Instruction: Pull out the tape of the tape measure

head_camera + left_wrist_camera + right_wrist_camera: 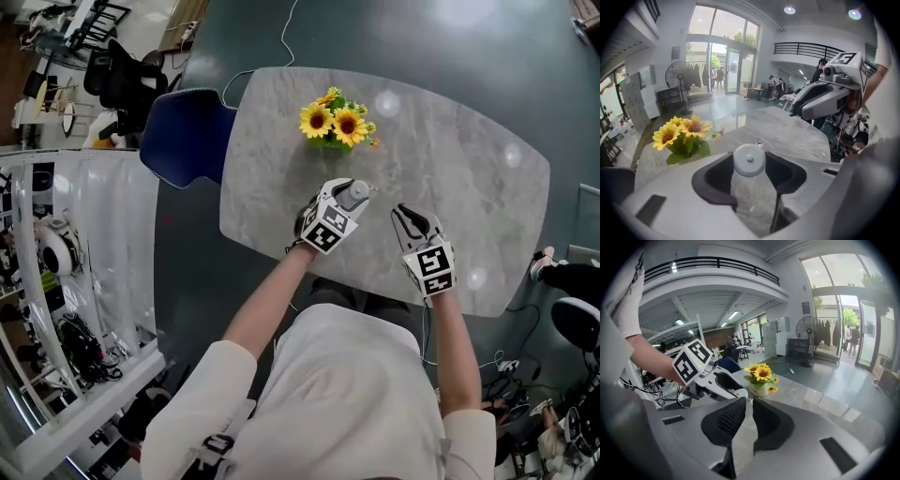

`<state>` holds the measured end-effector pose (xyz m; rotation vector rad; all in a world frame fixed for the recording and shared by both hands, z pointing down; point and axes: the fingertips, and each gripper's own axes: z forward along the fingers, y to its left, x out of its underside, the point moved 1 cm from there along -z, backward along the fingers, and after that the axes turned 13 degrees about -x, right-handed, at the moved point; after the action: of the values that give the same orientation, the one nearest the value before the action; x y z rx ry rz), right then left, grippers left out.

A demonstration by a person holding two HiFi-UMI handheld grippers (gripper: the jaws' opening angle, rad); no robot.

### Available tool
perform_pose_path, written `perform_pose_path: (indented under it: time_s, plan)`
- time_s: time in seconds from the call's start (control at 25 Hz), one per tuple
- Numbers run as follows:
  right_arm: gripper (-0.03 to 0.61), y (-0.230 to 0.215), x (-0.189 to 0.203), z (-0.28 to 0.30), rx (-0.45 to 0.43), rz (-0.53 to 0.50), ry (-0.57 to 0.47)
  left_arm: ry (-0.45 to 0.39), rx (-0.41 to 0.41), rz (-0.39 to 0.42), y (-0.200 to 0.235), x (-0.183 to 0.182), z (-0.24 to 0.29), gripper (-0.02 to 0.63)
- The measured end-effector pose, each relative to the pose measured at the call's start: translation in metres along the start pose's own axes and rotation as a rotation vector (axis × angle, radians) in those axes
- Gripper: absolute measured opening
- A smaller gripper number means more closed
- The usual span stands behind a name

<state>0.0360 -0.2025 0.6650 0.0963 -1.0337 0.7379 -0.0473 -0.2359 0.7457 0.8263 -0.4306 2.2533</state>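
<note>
The left gripper (352, 199) clamps the round white tape measure (749, 160) between its pads, above the marble table (450, 169) near its front edge, before the sunflowers (335, 120). Just right, the right gripper (748, 404) hangs empty, jaws a slit apart.

Daylight enters through the tall glass doors (717, 51) and fills the hall; round ceiling lamps (790, 10) add to it. The lamps reflect as soft white glare spots (387, 101) on the grey marble tabletop (450, 187). Shadows are faint and diffuse. Both gripper views overexpose the glazing, bend straight lines toward the edges and end in a dark round vignette. The sunflowers (682, 133) are sharp; the tape measure (749, 160), near the lens, is pale and low in contrast.
</note>
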Motion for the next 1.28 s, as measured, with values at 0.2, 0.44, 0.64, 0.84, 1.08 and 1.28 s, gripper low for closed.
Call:
perform_pose_path:
  time_s: [0.2, 0.44, 0.64, 0.84, 1.08, 1.28]
  plan:
    - [0.066, 0.018, -0.021, -0.016, 0.001, -0.042, -0.026, -0.007, 0.039, -0.001, -0.014, -0.019, -0.039, 0.216]
    - [0.067, 0.031, -0.029, -0.033, -0.008, -0.135, -0.01, -0.042, 0.052, 0.027, -0.031, -0.054, -0.074, 0.216]
    - [0.094, 0.039, -0.027, -0.047, 0.009, -0.212, 0.023, -0.067, 0.056, 0.052, -0.049, -0.075, -0.096, 0.216]
    - [0.111, 0.048, -0.035, -0.062, 0.043, -0.339, 0.068, -0.074, 0.065, 0.087, -0.066, -0.088, -0.116, 0.216]
    - [0.112, 0.062, -0.036, -0.071, 0.055, -0.474, 0.133, -0.081, 0.079, 0.119, -0.084, -0.098, -0.135, 0.216]
    - [0.107, 0.065, -0.038, -0.074, 0.069, -0.562, 0.171, -0.082, 0.084, 0.149, -0.091, -0.1, -0.14, 0.216]
